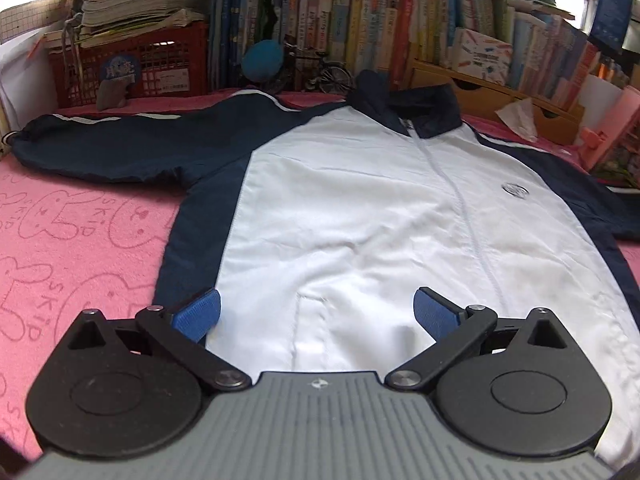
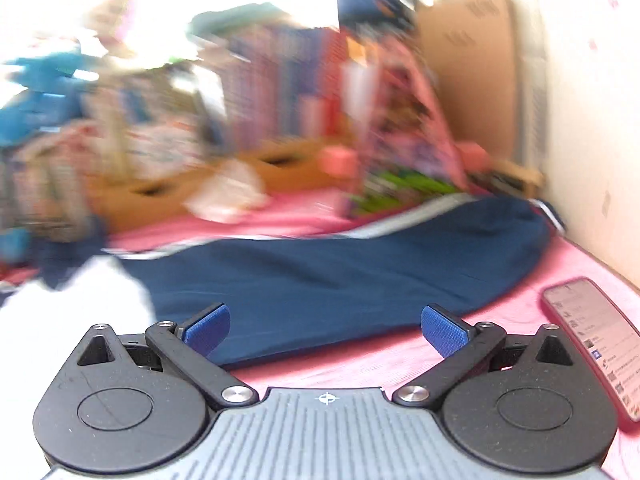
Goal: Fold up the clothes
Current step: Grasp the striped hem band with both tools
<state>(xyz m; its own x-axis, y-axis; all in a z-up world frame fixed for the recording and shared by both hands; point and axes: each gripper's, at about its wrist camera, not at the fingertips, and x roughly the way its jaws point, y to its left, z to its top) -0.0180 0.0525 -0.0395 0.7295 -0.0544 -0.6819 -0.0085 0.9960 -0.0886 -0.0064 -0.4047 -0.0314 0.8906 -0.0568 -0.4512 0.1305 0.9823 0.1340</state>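
Left fingers point(image 1: 198, 312) spread wide, nothing between the blue pads; left gripper point(image 1: 316, 314) poised low over the white front of the jacket point(image 1: 340, 208), near the hem. Right fingers point(image 2: 444, 332) likewise parted and empty; right gripper point(image 2: 326, 330) aimed at the edge of the navy sleeve point(image 2: 340, 272), likely lined up for a pinch there, though blur in the right view leaves contact unsettled.

Jacket laid flat, front up, zip point(image 1: 452, 184) closed, collar point(image 1: 424, 110) toward the far side, both sleeves stretched out to either side; no fold visible in either view. Spread-out lay presumably suited to folding sleeves inward, with each gripper taking its own side of the garment.

Underneath, a pink cloth point(image 1: 72, 232) printed with rabbit outlines, covering the whole surface; whether bed or counter, cannot tell. Phone point(image 2: 596, 344) lying screen up on the cloth just beside the right gripper, clear of the sleeve.

Beyond the collar, a crowded bookshelf point(image 1: 380, 24), a red crate point(image 1: 132, 60) under stacked papers, a wooden drawer unit point(image 1: 508, 96) and a small model bicycle point(image 1: 320, 72). Pale wall point(image 2: 592, 120) close on the right side.
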